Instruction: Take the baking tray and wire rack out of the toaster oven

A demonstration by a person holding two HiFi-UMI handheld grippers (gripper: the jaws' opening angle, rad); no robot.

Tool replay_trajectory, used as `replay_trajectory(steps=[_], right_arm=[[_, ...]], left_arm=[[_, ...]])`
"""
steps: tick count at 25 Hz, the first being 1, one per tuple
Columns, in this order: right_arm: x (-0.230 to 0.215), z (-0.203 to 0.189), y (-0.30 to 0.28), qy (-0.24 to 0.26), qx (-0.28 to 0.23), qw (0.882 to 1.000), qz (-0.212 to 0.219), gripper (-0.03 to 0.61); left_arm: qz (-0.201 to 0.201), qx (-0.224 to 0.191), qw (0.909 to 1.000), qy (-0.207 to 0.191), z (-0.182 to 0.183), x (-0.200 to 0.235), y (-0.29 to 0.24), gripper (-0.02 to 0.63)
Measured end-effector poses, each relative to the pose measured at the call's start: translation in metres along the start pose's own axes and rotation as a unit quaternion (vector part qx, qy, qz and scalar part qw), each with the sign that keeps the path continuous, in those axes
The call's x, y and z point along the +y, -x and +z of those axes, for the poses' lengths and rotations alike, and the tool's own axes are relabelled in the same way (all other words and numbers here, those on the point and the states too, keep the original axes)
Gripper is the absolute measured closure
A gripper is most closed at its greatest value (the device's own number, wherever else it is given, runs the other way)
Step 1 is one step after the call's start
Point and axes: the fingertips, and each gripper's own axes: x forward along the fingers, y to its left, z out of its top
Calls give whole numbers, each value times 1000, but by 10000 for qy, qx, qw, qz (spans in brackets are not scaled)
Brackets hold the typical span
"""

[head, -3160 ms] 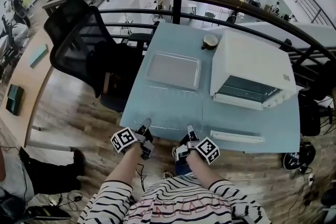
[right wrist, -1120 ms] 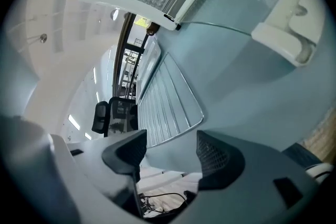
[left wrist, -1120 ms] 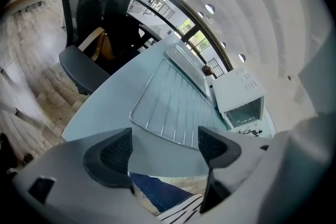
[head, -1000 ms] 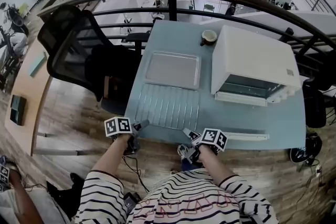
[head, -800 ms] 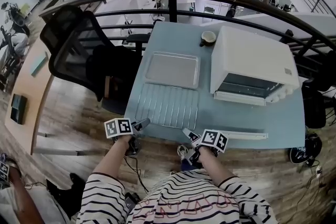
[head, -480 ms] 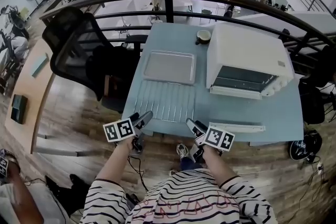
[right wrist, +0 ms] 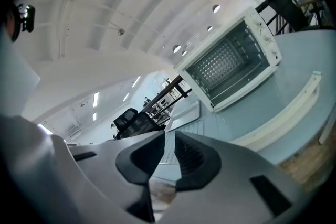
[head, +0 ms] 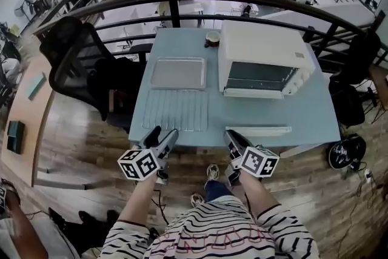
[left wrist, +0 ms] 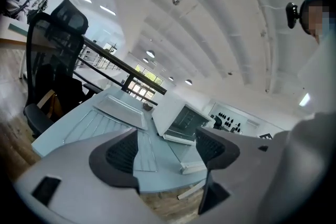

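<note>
The flat silver baking tray (head: pixel 177 73) and the thin wire rack (head: pixel 176 110) are lying on the pale blue surface (head: pixel 303 112), left of the white toaster oven (head: pixel 264 54). The rack is sitting nearest, just ahead of our left tool (head: pixel 163 133). We are holding that tool wide and empty. Our right tool (head: pixel 233 136) has just been closing to a narrow slit, and it is holding nothing.

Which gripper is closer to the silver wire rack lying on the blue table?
Left. The left gripper hovers at the near edge of the silver wire rack; the right gripper sits off to the rack's right, by the long white bar.
</note>
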Motion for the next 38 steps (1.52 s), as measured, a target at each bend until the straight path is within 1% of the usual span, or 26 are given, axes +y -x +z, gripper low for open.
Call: replay_trajectory(steps=[4, 6, 7, 9, 11, 13, 15, 17, 19, 23, 29, 34, 38], right_arm=[[2, 19, 35, 520, -377, 9979, -77, 522], [-1, 28, 50, 682, -537, 9961, -124, 526], [-3, 32, 57, 736, -598, 9954, -146, 529], [-10, 39, 70, 863, -683, 9937, -202, 532], [-21, 46, 83, 912, -745, 9928, -233, 537], [-33, 53, 97, 800, -787, 9935, -192, 540], [-45, 57, 112, 747, -775, 9940, -184, 543], [-57, 62, 128, 861, -746, 9932, -246, 543], [-67, 69, 142, 975, -776, 9919, -235, 543], [-78, 83, 165, 1222, -981, 9876, -78, 546], [-95, 84, 189, 1665, -814, 9825, -182, 551], [-110, 76, 204, 1691, -647, 9831, -251, 551], [-121, 71, 215, 1628, -561, 9847, -256, 552]], left_arm=[[-281, -123, 9991, -296, 0, -41, 1, 250], [-392, -180, 9980, -464, 0, -60, 1, 261], [-418, -233, 9973, -559, 1, -68, 0, 283], [-424, -394, 9953, -781, 4, -83, -1, 354], [-403, -529, 9927, -1007, 2, -100, -4, 382], [-389, -580, 9904, -1197, -5, -118, -10, 409], [-375, -598, 9879, -1384, -14, -135, -13, 454], [-355, -626, 9851, -1559, -24, -152, -17, 521], [-358, -635, 9836, -1651, -34, -168, -23, 556], [-424, -631, 9831, -1667, -54, -195, -33, 583], [-531, -554, 9799, -1841, -80, -229, -41, 591], [-528, -486, 9763, -2043, -98, -247, -45, 591], [-486, -421, 9771, -2026, -111, -257, -45, 591]])
